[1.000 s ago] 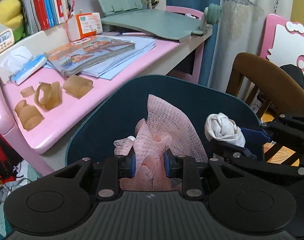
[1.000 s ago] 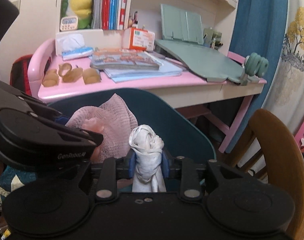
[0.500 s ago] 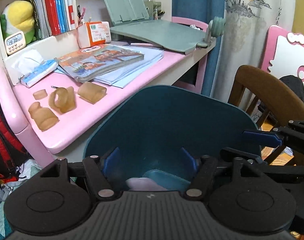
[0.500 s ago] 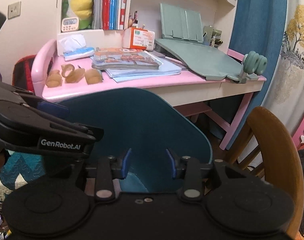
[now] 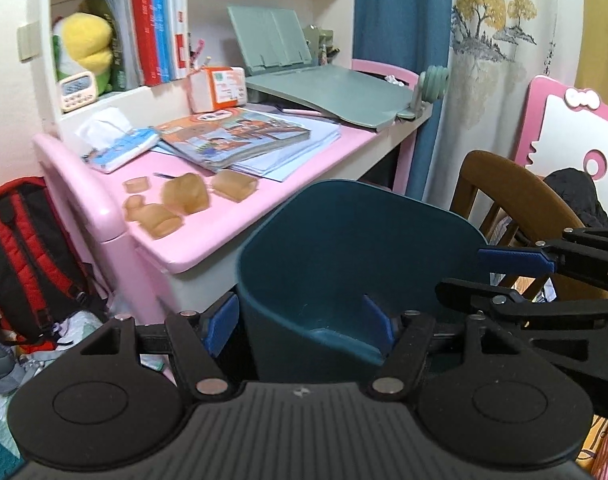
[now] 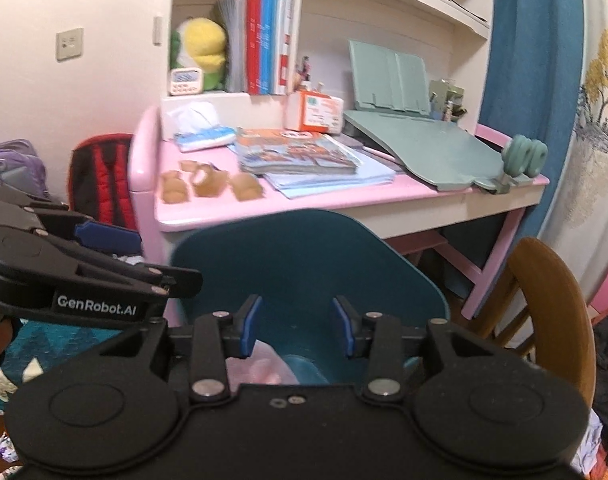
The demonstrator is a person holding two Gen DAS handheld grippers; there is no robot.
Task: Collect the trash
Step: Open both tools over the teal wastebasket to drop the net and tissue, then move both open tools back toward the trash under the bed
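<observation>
Teal plastic is filling the middle of both wrist views: the bin (image 5: 344, 240) is standing in front of the pink desk (image 5: 239, 216), with its tall back wall rising behind both tools. A brown wooden chair (image 6: 552, 292) is sitting just beside it on the right.

Judging from how things lie, the drop step is finishing: both tools are hanging over the bin's mouth with nothing in them, and pink netting (image 6: 259, 364) is lying down inside the bin, showing below the right gripper (image 6: 295, 326). The left gripper (image 5: 299, 322) is holding its fingers well apart, the blue pads empty and only the bin's inner wall showing between them. The right gripper's jaws are opening a little wider, and nothing is between them either; the netting is lying lower, inside the bin, clear of the pads and nearer the left-hand pad in that view.

No white trash is showing in either view, so I cannot tell where any other piece is lying.

The next move probably calls for pulling both tools back from the bin and looking for more rubbish. The amber scraps (image 5: 183, 196) on the desk edge, near the stacked books (image 5: 239, 136) and the tissue pack (image 5: 119, 144), seem likely candidates, though that is a guess. They are small, lying close together and well apart from both tools, so each would need a careful, narrow pinch from above.
</observation>
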